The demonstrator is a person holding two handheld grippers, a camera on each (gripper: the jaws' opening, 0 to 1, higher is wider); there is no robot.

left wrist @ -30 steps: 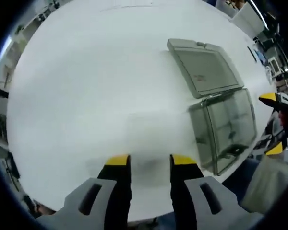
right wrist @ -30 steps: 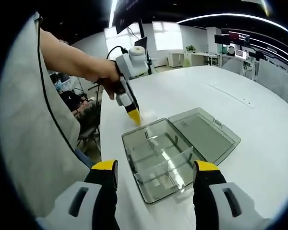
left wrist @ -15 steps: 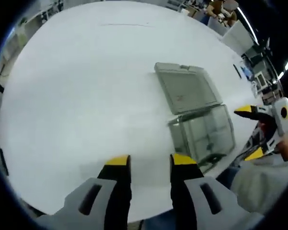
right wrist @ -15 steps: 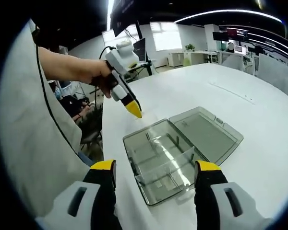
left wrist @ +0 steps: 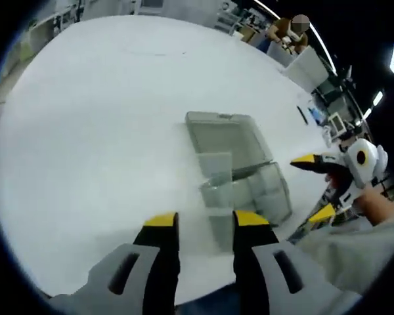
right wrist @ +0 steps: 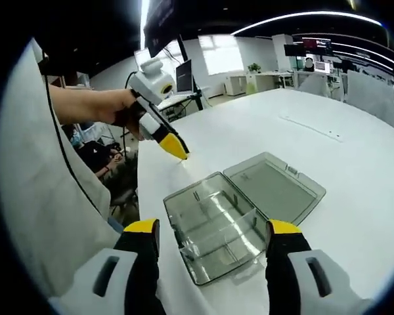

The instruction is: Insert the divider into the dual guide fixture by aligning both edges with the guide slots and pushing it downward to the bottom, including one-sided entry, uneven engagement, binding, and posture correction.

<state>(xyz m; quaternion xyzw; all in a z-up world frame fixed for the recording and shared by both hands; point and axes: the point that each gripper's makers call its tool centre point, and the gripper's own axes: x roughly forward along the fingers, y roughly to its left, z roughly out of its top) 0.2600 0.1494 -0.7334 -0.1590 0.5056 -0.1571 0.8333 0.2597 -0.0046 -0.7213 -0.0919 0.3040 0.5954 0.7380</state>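
Left gripper (left wrist: 202,222): black jaws, yellow tips, grey slotted mounts. Right gripper (right wrist: 214,230): same build. Left gripper seen in right gripper view: white body, black cable at rear, black-and-yellow jaws. Light grey garment (right wrist: 43,197) worn; forearm bare.

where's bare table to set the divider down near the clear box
Bare white table stretches beyond the open lid and on its far side. It is crowded at the near edge: the clear box sits between the right gripper jaws, with the left gripper hovering beside it.
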